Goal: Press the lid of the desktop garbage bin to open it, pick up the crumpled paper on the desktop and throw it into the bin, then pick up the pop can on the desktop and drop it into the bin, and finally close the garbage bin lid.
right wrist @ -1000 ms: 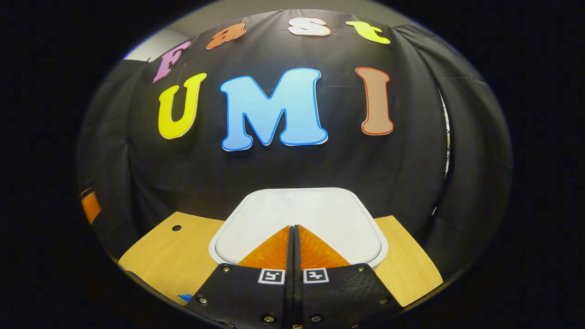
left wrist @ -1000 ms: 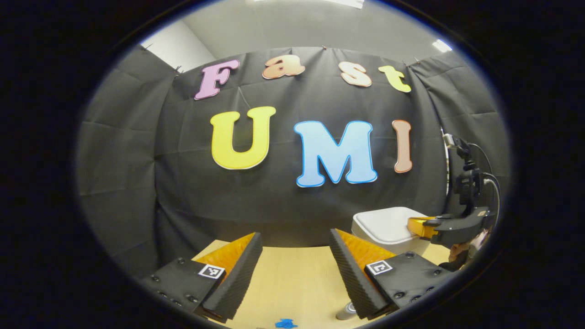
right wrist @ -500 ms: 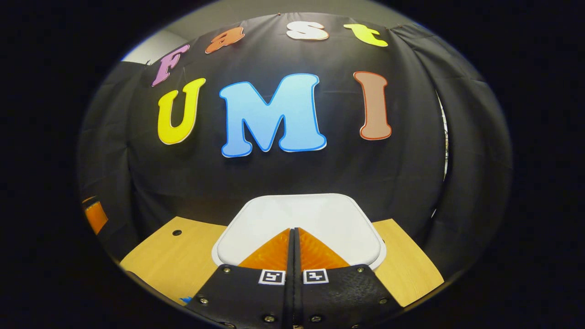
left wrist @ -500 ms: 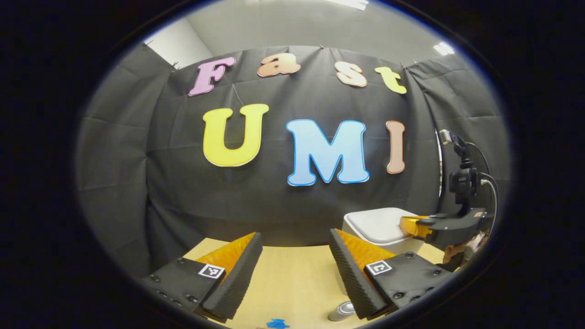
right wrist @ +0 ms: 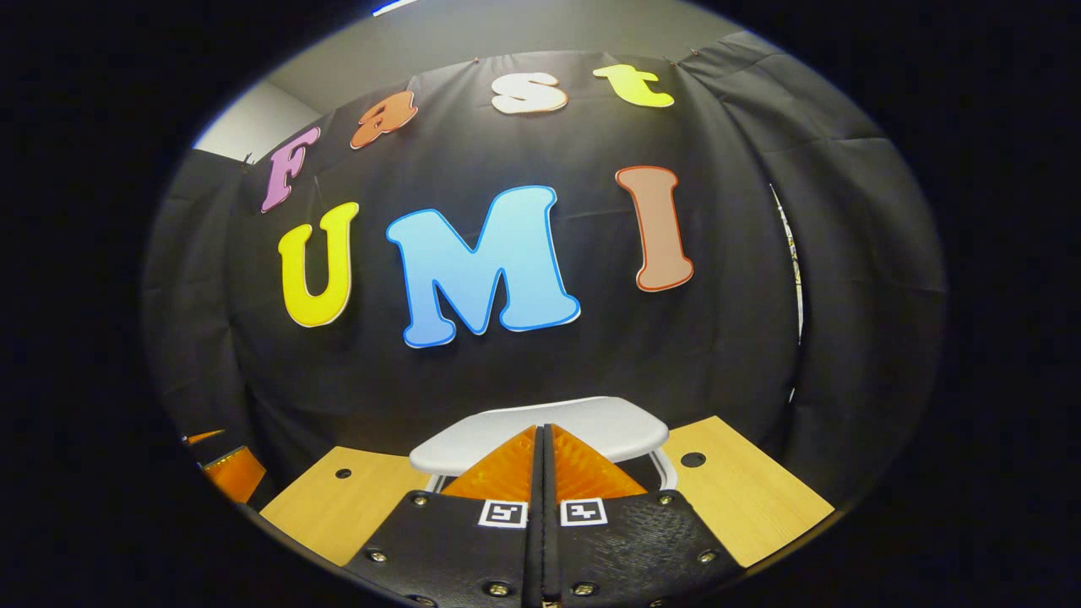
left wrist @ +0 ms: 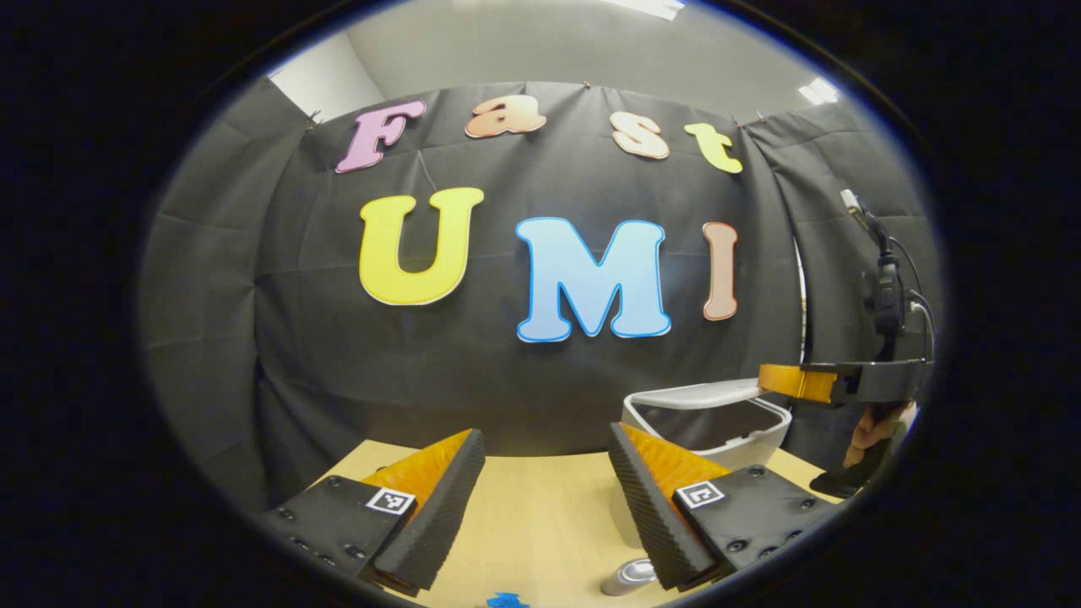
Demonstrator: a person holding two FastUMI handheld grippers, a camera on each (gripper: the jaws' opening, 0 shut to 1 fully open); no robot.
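Bin (left wrist: 743, 452) sits at the far right of the wooden bench (left wrist: 540, 523), lid (left wrist: 705, 393) tilted up, dark inside showing. Right claw (left wrist: 773, 380) hovers just above the lid's raised edge, fingers pressed together, holding nothing; a hand (left wrist: 870, 431) grips it. Left claw (left wrist: 547, 473) is spread wide over the bench, empty. Pop can (left wrist: 627, 578) lies near its right finger. Blue crumpled paper (left wrist: 507, 600) sits at the near edge.

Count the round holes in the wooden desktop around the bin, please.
2. One hole sits left of the bin lid in the right gripper view; the other hole sits right of it. More may be hidden behind the shut right hand-held gripper.
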